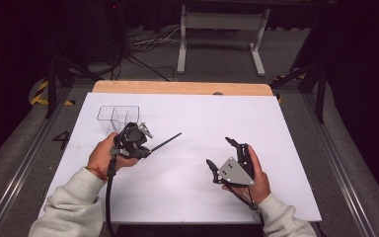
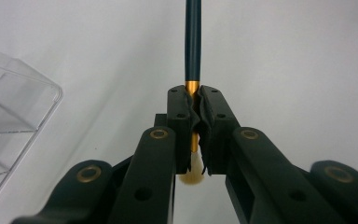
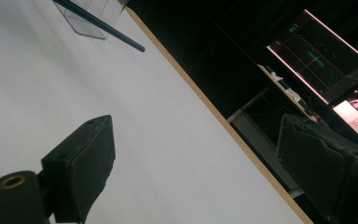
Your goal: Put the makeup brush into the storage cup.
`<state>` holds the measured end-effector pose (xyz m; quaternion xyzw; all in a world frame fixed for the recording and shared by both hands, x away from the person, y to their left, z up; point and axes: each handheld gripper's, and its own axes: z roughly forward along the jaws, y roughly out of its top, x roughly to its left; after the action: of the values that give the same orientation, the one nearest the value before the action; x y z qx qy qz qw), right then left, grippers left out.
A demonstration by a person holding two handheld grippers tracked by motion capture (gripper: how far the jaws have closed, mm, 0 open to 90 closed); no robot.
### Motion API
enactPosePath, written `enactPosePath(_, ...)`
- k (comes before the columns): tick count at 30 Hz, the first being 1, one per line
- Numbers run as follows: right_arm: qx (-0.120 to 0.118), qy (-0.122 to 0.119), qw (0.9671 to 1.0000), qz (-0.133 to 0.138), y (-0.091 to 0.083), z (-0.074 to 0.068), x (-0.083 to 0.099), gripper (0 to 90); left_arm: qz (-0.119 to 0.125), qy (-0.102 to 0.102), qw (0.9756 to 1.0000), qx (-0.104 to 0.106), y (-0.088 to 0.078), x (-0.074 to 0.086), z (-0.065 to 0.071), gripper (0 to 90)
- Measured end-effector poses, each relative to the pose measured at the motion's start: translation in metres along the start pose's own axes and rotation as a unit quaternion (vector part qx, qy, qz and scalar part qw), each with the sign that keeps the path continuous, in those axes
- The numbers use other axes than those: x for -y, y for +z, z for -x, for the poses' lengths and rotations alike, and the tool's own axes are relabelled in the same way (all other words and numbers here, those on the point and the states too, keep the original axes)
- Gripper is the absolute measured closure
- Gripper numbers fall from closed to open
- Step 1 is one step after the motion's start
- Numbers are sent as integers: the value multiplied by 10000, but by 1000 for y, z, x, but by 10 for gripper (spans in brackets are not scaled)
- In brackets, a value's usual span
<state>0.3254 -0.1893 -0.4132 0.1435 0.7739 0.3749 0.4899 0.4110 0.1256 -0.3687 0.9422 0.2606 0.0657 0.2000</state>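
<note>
The left hand-held gripper (image 1: 145, 144) pinches a makeup brush (image 2: 192, 42) by its gold band, just beside the clear box (image 1: 118, 117). The handle points away from the box. The right hand-held gripper (image 1: 223, 154) is wide open, farther off.

- The brush (image 2: 192, 42) had a glossy dark handle and a shiny gold metal ferrule.
- The organizer (image 2: 9, 116) was clear, smooth plastic.
- The table (image 1: 202, 163) looked matt white, edged with wood.
</note>
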Motion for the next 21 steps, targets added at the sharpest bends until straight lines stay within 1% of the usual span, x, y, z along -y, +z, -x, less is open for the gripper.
enactPosePath(3,-26,-95,9999,-37,2,-4,-2,121,5,22,10000,16,1,-1,1,836)
enactPosePath(4,-38,-144,9999,-45,3,-6,-4,122,-12,73,10000,31,2,-3,3,836)
enactPosePath(5,-38,-144,9999,-45,3,-6,-4,122,-12,73,10000,31,2,-3,3,836)
enactPosePath(14,-111,-483,9988,-57,11,-19,-13,126,-36,166,9998,71,4,-9,8,836)
enactPosePath(18,-146,-708,9973,-80,18,-27,-19,131,-65,225,9997,83,5,-12,11,836)
enactPosePath(21,-169,-817,9965,-92,22,-32,-22,139,-106,308,9994,112,5,-15,14,836)
